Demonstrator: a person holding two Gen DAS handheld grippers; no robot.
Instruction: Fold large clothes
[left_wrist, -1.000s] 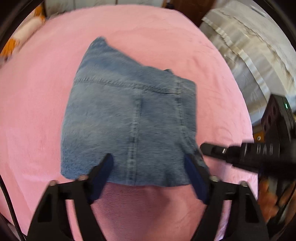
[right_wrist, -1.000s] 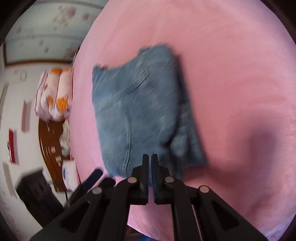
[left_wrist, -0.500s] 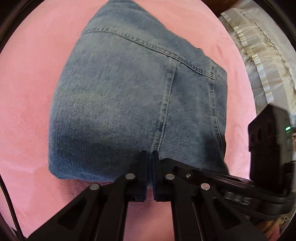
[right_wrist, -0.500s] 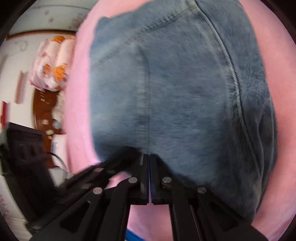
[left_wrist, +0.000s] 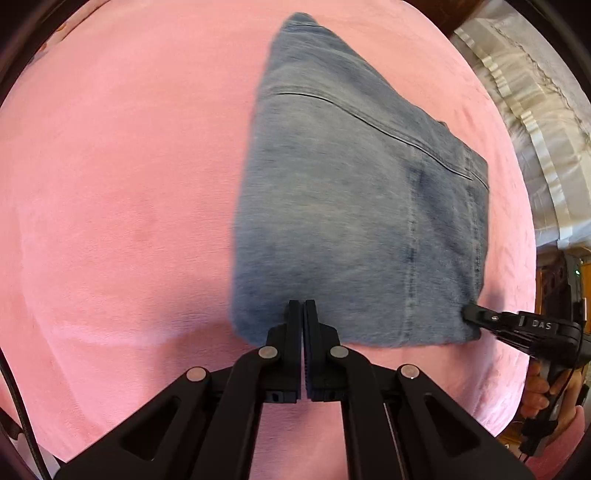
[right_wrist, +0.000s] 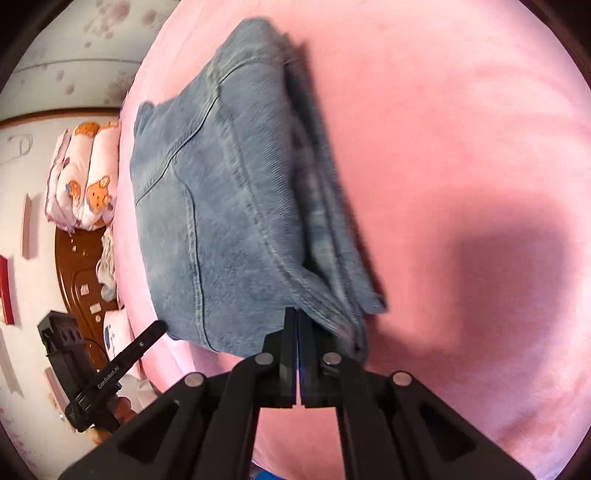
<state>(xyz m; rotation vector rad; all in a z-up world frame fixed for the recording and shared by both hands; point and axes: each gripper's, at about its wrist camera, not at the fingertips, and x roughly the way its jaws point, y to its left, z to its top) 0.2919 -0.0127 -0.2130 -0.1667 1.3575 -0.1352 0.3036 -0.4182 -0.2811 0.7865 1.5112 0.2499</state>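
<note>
Folded blue jeans (left_wrist: 354, 206) lie on a pink blanket (left_wrist: 122, 206); they also show in the right wrist view (right_wrist: 229, 206) as a thick stack of layers. My left gripper (left_wrist: 303, 310) is shut at the near edge of the jeans, towards their left corner, and appears to pinch the denim. My right gripper (right_wrist: 295, 317) is shut at the near right corner of the jeans, on or against the folded layers. The right gripper's tip shows in the left wrist view (left_wrist: 476, 315), and the left one in the right wrist view (right_wrist: 155, 328).
The pink blanket (right_wrist: 461, 147) covers a bed. A folded teddy-bear quilt (right_wrist: 85, 177) lies by a brown wooden headboard (right_wrist: 77, 266). White ruffled bedding (left_wrist: 532, 122) lies beyond the blanket's right edge.
A second ago my left gripper was open before the jeans; it has shut on their edge. Both grippers pushed in close over the jeans, then drew back, and the jeans sit further right now.
</note>
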